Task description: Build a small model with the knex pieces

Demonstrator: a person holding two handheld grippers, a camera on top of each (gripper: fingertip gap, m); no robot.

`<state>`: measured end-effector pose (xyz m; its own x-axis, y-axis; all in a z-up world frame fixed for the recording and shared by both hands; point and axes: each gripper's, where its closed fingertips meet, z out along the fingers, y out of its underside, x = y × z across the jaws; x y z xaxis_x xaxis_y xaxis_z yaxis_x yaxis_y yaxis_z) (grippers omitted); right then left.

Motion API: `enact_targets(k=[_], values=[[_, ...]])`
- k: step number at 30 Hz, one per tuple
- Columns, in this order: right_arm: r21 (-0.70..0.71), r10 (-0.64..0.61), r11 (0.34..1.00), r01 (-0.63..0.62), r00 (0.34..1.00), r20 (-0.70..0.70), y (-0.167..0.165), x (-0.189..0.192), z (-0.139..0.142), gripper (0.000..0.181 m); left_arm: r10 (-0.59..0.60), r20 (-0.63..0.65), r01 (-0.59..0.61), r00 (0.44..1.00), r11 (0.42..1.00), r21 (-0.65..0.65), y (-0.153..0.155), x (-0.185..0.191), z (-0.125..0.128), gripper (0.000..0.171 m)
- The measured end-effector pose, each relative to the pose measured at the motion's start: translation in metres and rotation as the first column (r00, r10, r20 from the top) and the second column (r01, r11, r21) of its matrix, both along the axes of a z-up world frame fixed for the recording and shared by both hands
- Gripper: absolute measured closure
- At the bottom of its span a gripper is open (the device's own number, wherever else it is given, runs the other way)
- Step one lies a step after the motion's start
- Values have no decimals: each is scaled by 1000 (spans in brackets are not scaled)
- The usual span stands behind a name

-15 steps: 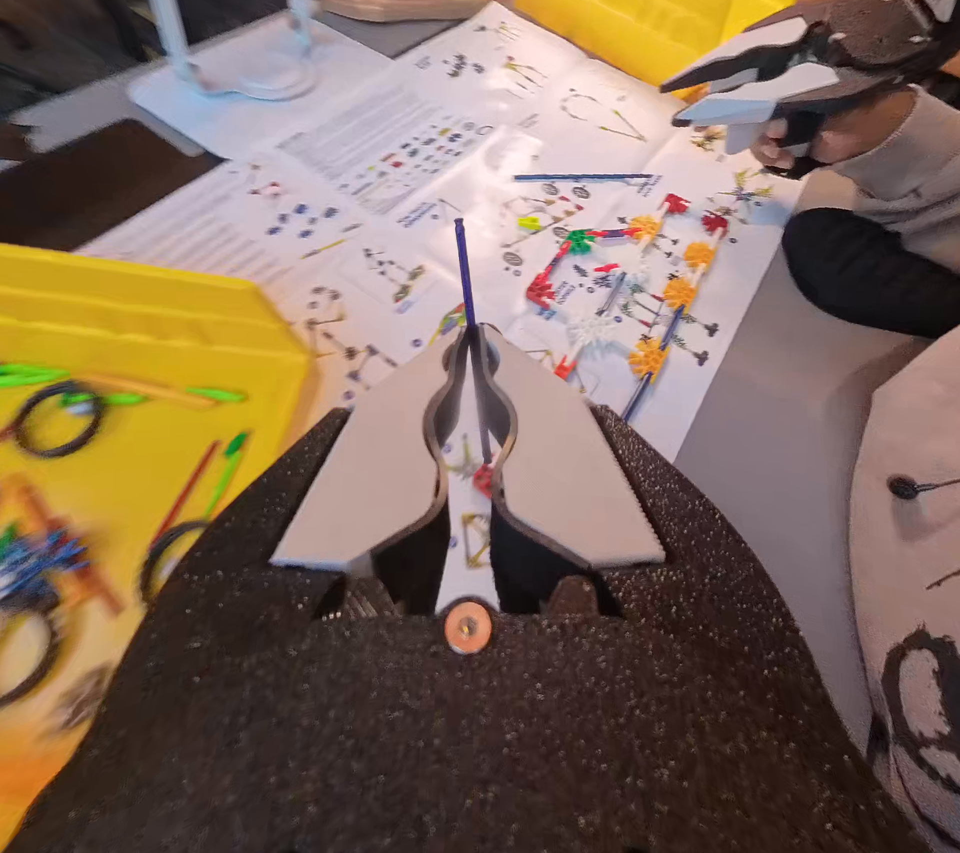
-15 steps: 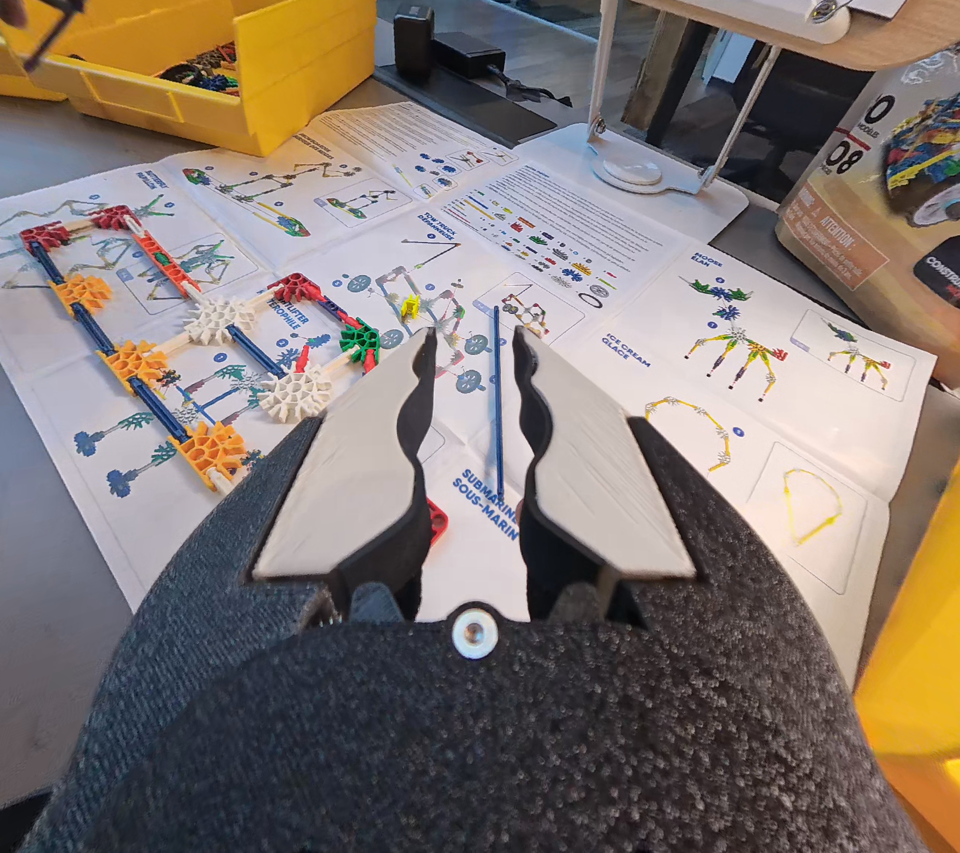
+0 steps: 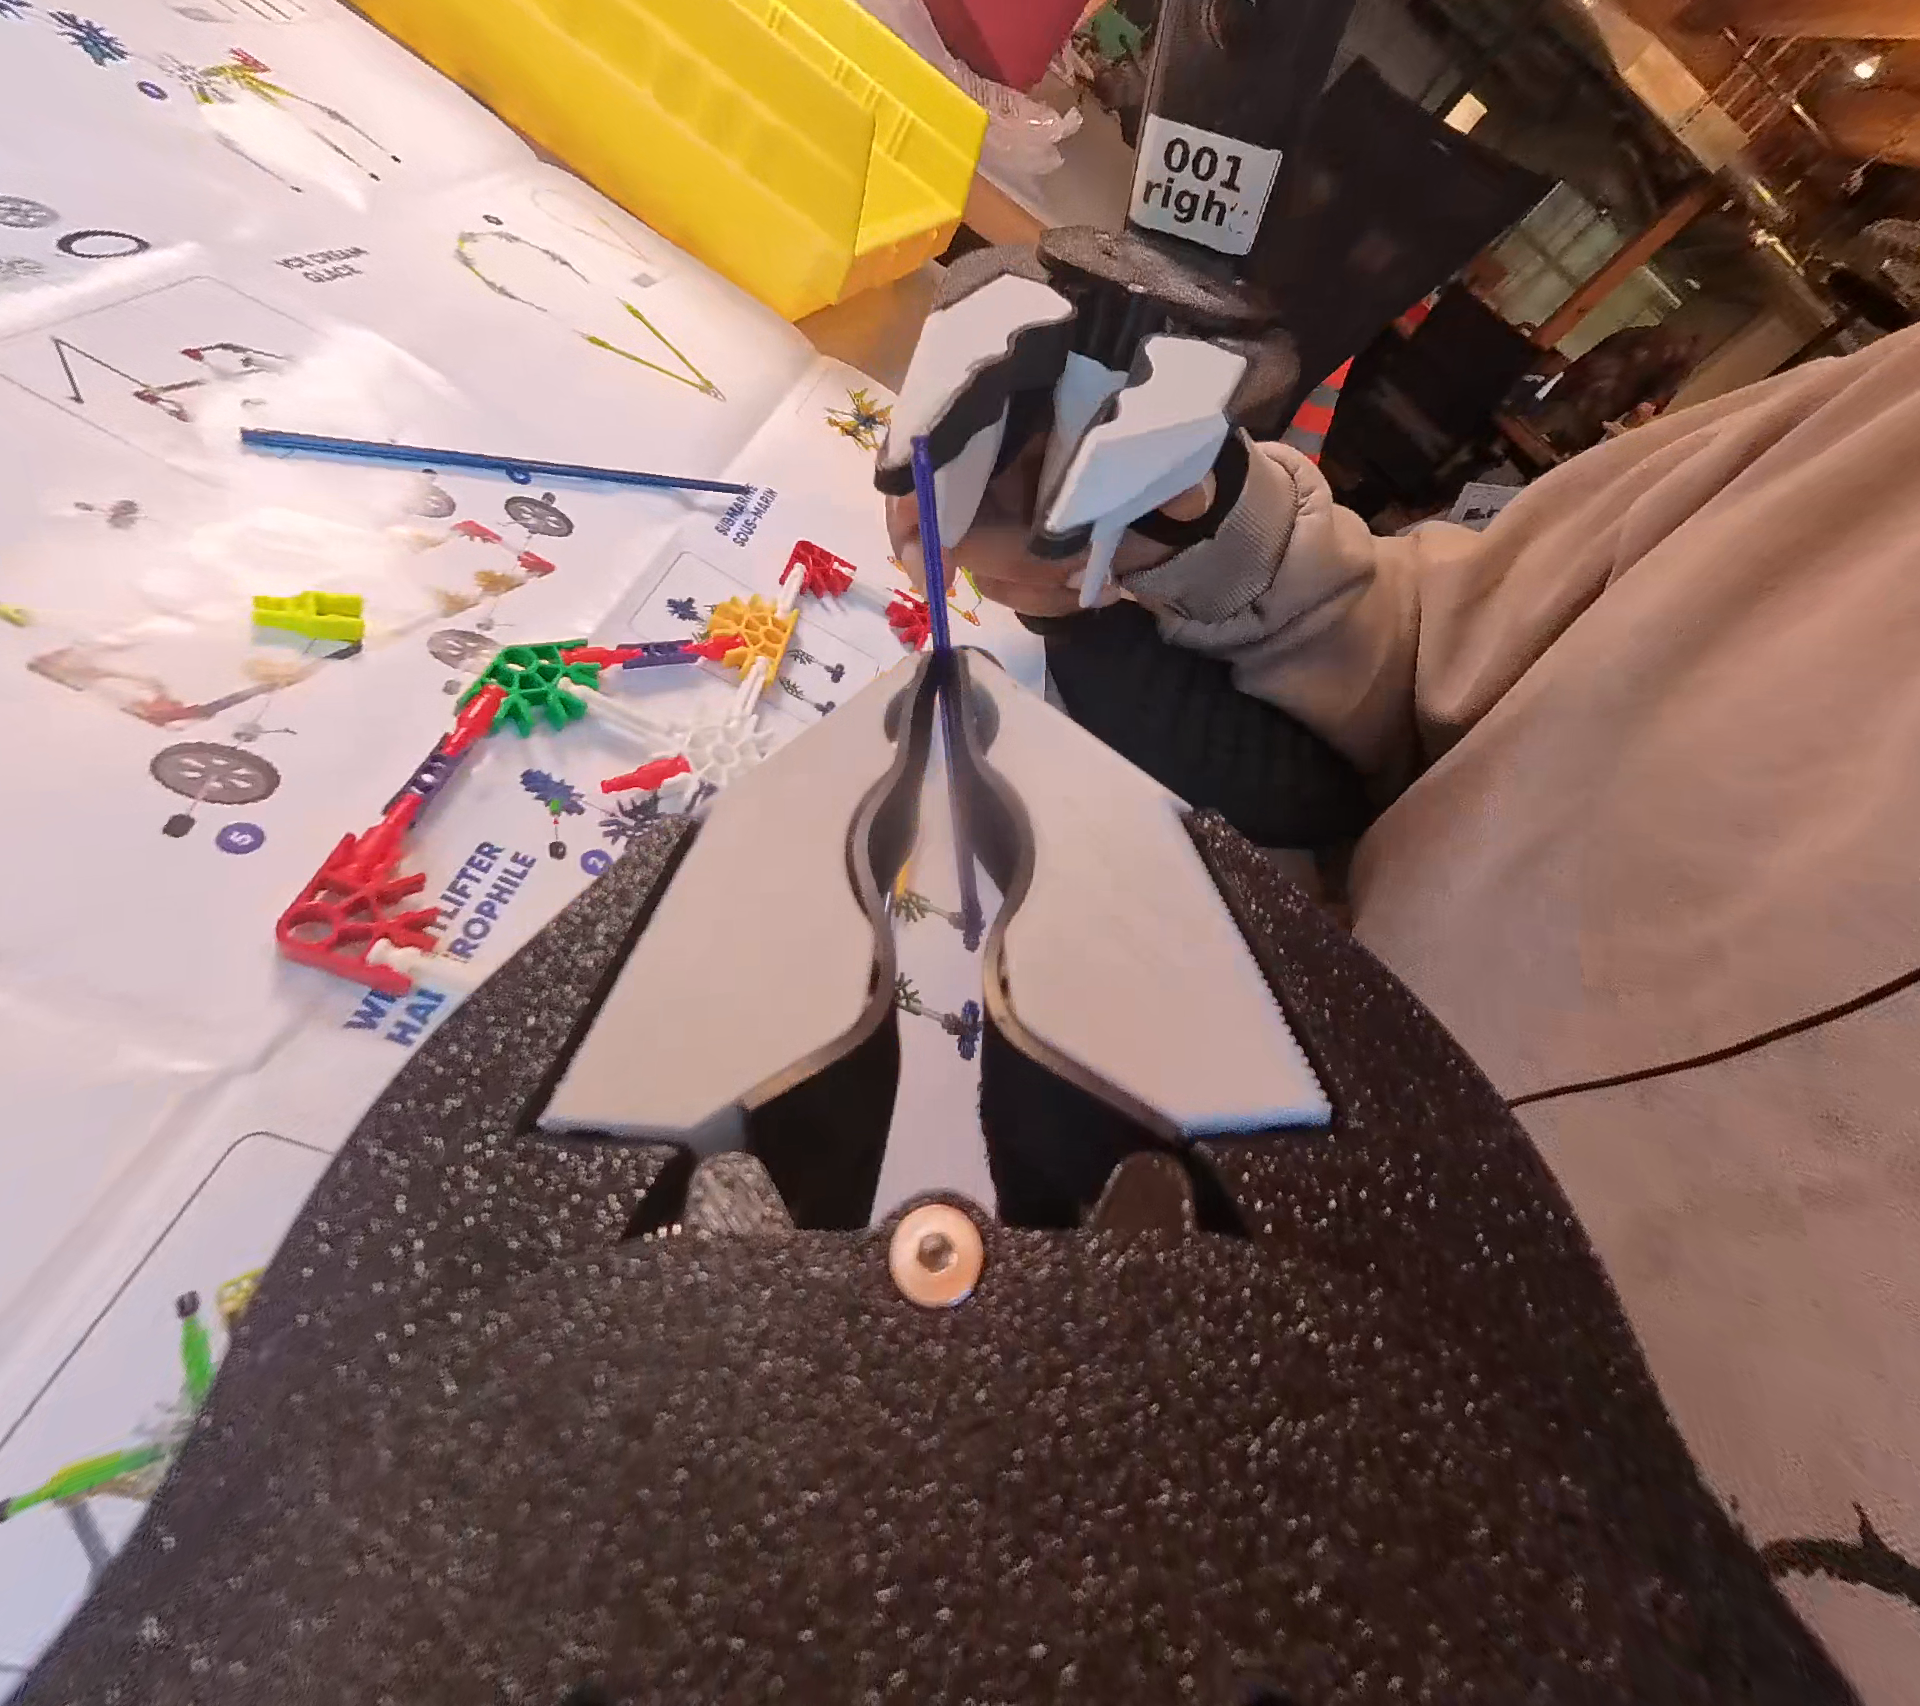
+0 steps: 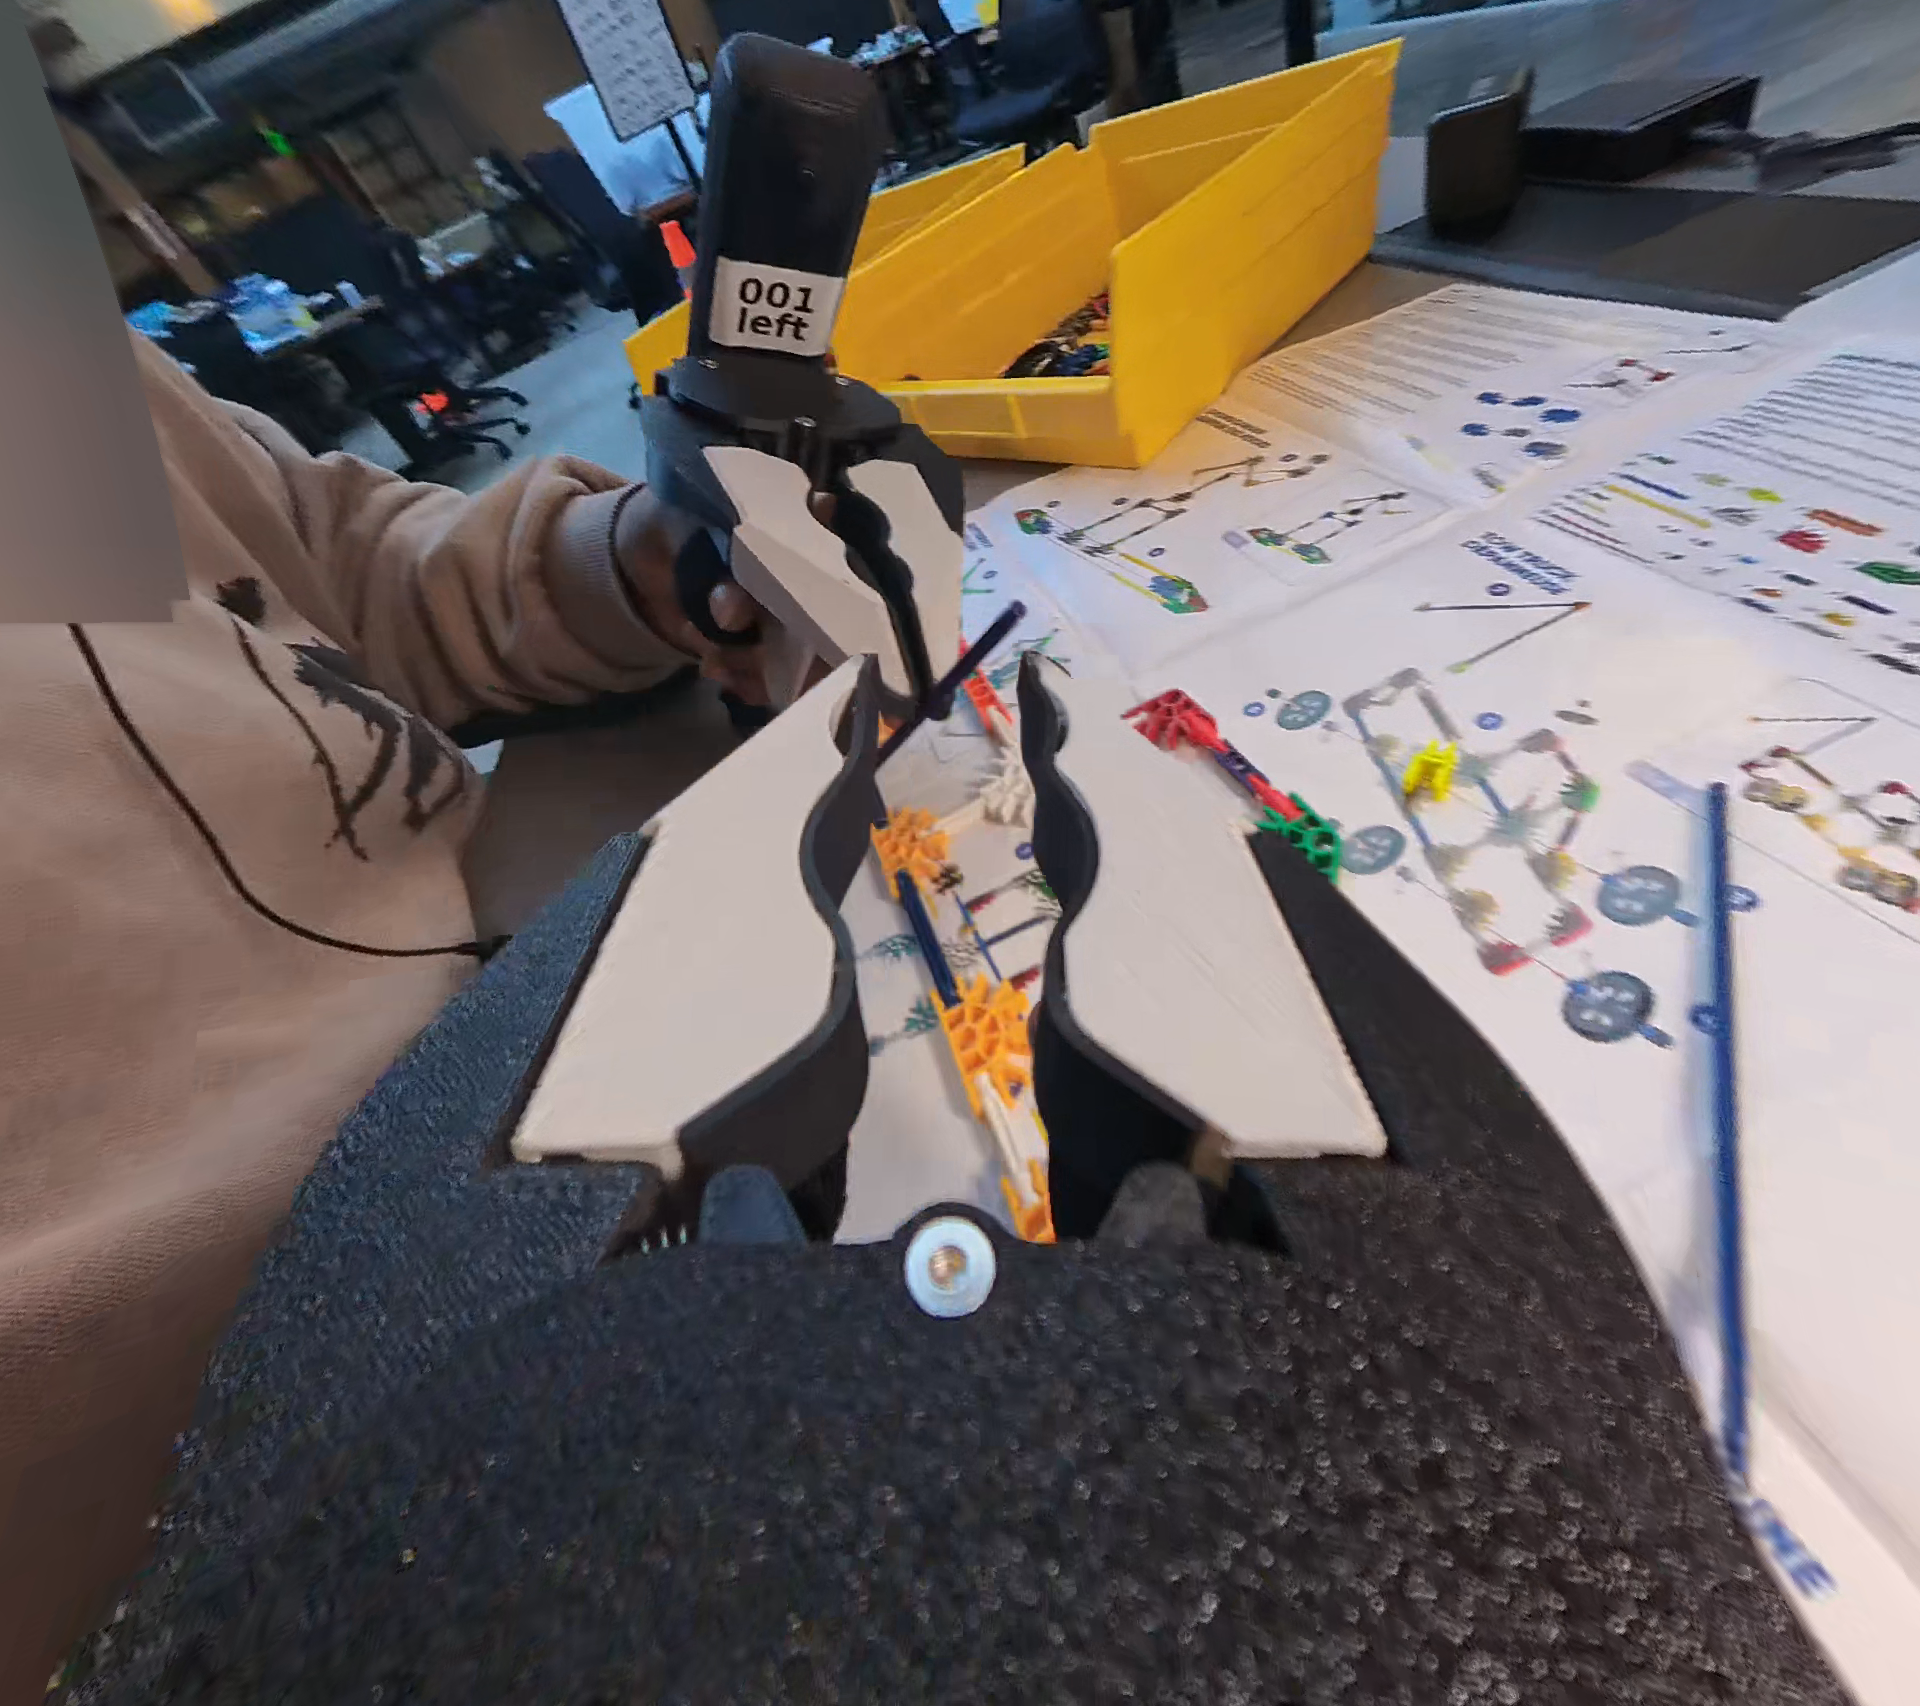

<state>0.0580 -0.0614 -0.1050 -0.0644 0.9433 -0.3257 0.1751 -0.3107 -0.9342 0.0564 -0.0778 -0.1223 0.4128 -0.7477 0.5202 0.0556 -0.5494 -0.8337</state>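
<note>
The left tongs (image 3: 943, 669) are clamped on a thin dark-blue rod (image 3: 932, 555), held above the instruction sheet (image 3: 312, 368) on the tabletop. The rod's far end points at the right tongs (image 4: 940, 680), whose fingers stand apart, empty. Below lie a multicoloured connector-and-rod frame (image 3: 540, 690), a long blue rod (image 3: 488, 467) and yellow bins (image 3: 623, 46).

Two tongs show: the left tongs (image 3: 940, 669) pinching one dark blue rod (image 3: 932, 555), the right tongs (image 4: 940, 690) with jaws apart. On the instruction sheet (image 3: 312, 326) lie one long blue rod (image 3: 488, 467), one loose yellow-green piece (image 3: 309, 619) and one connected build (image 3: 582, 721). Beyond the sheet stand two yellow bins (image 3: 665, 56).
</note>
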Motion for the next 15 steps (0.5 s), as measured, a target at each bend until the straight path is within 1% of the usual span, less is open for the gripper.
enact_targets(k=[1,3,5,10,12,15], values=[[-21,20,1000,-20,1000,-7,-5,-3,1,157,2,18,-2,1000,1000,-2,0,2,1,171],[-38,36,999,-36,999,-1,-10,-8,-2,166,-14,61,14,998,1000,-12,-2,5,5,171],[-29,38,999,-37,999,14,-11,-9,-6,177,-9,55,10,998,1000,-5,-3,6,4,171],[-71,51,996,-50,999,17,-11,-8,-6,179,6,59,-5,998,1000,-19,-3,6,2,171],[-92,44,995,-43,999,8,-8,-9,-3,179,25,23,-25,999,1000,-7,0,3,-1,170],[-125,2,992,-6,1000,-27,7,-4,8,179,86,-104,-80,991,995,63,7,-11,-9,158]])
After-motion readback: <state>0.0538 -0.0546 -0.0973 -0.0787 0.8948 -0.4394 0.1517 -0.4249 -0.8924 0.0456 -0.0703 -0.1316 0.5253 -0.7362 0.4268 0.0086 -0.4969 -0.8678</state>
